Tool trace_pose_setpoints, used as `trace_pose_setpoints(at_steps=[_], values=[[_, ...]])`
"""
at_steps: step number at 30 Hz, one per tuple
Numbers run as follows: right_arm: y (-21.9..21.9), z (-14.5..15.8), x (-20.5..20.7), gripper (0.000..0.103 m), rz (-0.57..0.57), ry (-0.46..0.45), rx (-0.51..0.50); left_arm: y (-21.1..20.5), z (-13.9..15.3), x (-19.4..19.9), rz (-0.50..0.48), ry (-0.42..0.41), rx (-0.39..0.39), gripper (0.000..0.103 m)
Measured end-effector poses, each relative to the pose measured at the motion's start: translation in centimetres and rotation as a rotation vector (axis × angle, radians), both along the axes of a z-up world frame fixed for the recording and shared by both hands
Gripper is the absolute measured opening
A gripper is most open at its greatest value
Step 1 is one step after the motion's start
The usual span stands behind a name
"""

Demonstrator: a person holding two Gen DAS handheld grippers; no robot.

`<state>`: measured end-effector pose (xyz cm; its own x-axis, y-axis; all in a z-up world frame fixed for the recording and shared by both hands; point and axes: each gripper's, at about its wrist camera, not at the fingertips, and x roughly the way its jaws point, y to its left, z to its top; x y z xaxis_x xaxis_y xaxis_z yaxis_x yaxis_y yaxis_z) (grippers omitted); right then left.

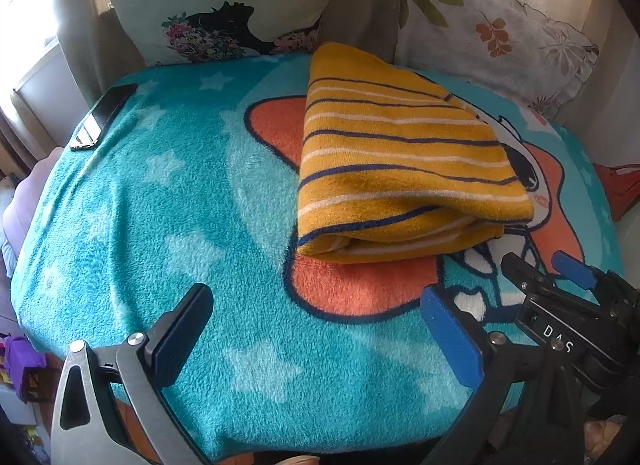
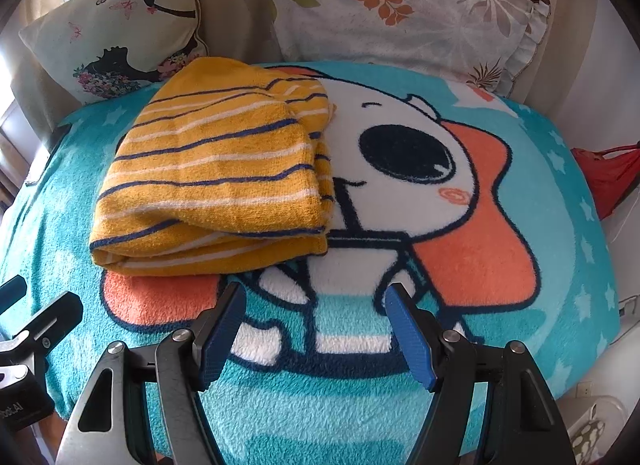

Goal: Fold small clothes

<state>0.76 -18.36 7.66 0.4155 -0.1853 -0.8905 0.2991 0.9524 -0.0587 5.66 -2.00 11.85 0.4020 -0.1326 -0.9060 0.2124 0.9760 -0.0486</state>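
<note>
A mustard-yellow garment [image 1: 404,157] with navy and white stripes lies folded in a thick stack on a turquoise cartoon blanket [image 1: 168,225]. My left gripper [image 1: 316,305] hovers open over the blanket, short of the stack's near edge, with nothing between its fingers. The right gripper [image 1: 540,269] shows at the right of that view, just below the stack's near right corner. In the right wrist view the folded garment [image 2: 212,181] sits at the upper left, and my right gripper [image 2: 316,305] stands open just in front of its near edge, empty. The left gripper's fingers [image 2: 52,317] peek in at the left.
Two patterned pillows [image 2: 116,41] [image 2: 404,13] lean at the back of the blanket [image 2: 568,201]. A dark phone [image 1: 105,115] lies at the blanket's far left edge. A red cloth item [image 2: 608,173] sits off the right side. The blanket drops away at its rounded edges.
</note>
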Motion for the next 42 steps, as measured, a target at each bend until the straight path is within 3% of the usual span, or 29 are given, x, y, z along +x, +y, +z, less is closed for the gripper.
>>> trace_pose_setpoints(at_steps=[42], values=[[0.4,-1.3,0.3,0.076,0.066,0.045,0.02,-0.2,-1.6,-0.3,0.043,0.067,0.0,0.103]])
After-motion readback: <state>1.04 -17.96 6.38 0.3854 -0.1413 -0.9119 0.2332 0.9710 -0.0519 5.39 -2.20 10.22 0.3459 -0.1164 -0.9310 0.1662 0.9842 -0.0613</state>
